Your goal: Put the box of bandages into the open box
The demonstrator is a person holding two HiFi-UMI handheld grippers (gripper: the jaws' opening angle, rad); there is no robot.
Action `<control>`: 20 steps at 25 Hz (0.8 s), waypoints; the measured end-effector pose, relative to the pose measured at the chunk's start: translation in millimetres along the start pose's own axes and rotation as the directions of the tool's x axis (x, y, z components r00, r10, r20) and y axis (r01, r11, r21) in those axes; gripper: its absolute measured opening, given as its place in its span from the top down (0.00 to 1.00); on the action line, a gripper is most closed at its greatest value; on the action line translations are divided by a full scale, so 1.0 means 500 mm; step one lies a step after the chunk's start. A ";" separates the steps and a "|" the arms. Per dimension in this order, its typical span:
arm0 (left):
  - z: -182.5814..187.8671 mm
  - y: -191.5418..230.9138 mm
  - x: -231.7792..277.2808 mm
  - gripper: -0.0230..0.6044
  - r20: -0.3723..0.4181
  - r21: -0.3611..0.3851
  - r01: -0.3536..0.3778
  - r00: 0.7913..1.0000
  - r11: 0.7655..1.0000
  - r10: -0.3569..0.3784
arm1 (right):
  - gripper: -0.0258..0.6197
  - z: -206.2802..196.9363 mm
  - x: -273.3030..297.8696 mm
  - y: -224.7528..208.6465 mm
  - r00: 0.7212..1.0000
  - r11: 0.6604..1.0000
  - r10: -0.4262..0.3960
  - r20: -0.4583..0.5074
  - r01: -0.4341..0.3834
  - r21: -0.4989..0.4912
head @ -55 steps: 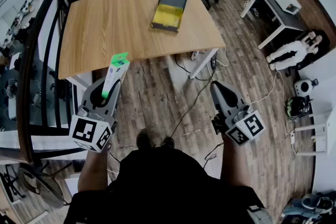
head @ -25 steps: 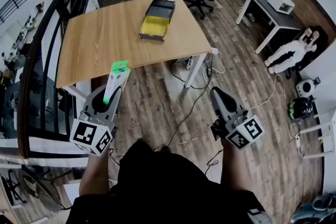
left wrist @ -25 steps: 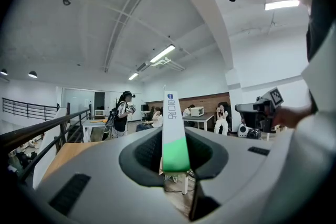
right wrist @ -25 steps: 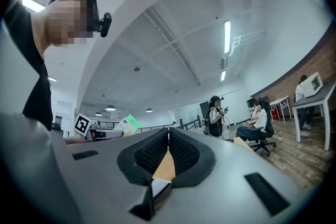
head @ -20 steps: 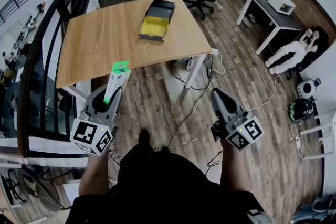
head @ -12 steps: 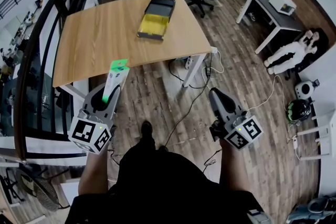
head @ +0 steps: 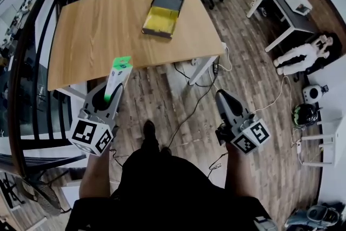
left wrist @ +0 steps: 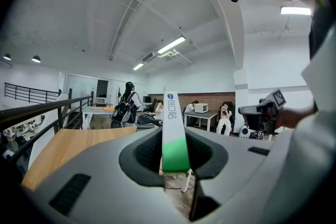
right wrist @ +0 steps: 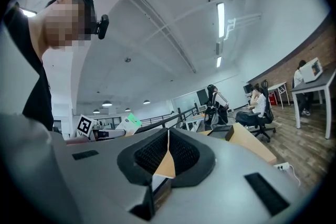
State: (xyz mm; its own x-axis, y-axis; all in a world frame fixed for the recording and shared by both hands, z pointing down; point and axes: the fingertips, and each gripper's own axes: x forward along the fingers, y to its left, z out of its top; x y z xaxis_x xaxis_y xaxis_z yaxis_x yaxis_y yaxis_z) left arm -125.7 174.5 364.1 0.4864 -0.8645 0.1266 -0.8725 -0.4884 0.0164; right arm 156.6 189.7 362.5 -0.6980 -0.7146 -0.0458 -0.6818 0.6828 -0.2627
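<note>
The table (head: 92, 35) with the open box (head: 162, 11) looks slightly wider than a moment ago. The left gripper (head: 111, 96) still clamps the bandage box (head: 118, 74), whose lower end is hidden. The right gripper (head: 223, 98) has its jaws together, empty.

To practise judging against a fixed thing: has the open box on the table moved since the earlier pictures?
No. The open box still lies near the far right corner of the table; only the camera view shifted.

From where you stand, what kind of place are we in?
Most likely an open-plan office or workshop, perhaps on an upper level: a wooden table, people seated near desks on a wood-plank floor, and a black railing along one side.
</note>
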 end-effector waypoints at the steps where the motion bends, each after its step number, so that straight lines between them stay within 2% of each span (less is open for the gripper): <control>1: -0.006 0.015 0.015 0.81 -0.008 -0.010 -0.002 1.000 1.000 0.002 | 0.90 -0.006 0.018 -0.011 1.000 1.000 -0.001 -0.008 0.001 0.007; 8: -0.020 0.114 0.104 0.81 -0.025 -0.043 0.008 1.000 0.999 -0.009 | 0.90 -0.024 0.148 -0.064 0.999 0.999 -0.005 -0.051 0.007 0.038; 20: 0.051 0.265 0.159 0.81 0.046 -0.034 0.040 0.998 0.999 -0.039 | 0.90 0.063 0.294 -0.060 0.999 0.999 -0.042 -0.024 0.041 -0.010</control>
State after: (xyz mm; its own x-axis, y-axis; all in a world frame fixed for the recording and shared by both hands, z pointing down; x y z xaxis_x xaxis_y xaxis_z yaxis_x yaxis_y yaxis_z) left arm -201.2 37.9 351.2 0.5215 -0.8495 0.0805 -0.8533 -0.5186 0.0550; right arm 81.5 59.2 333.1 -0.6741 -0.7385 -0.0121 -0.7122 0.6543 -0.2543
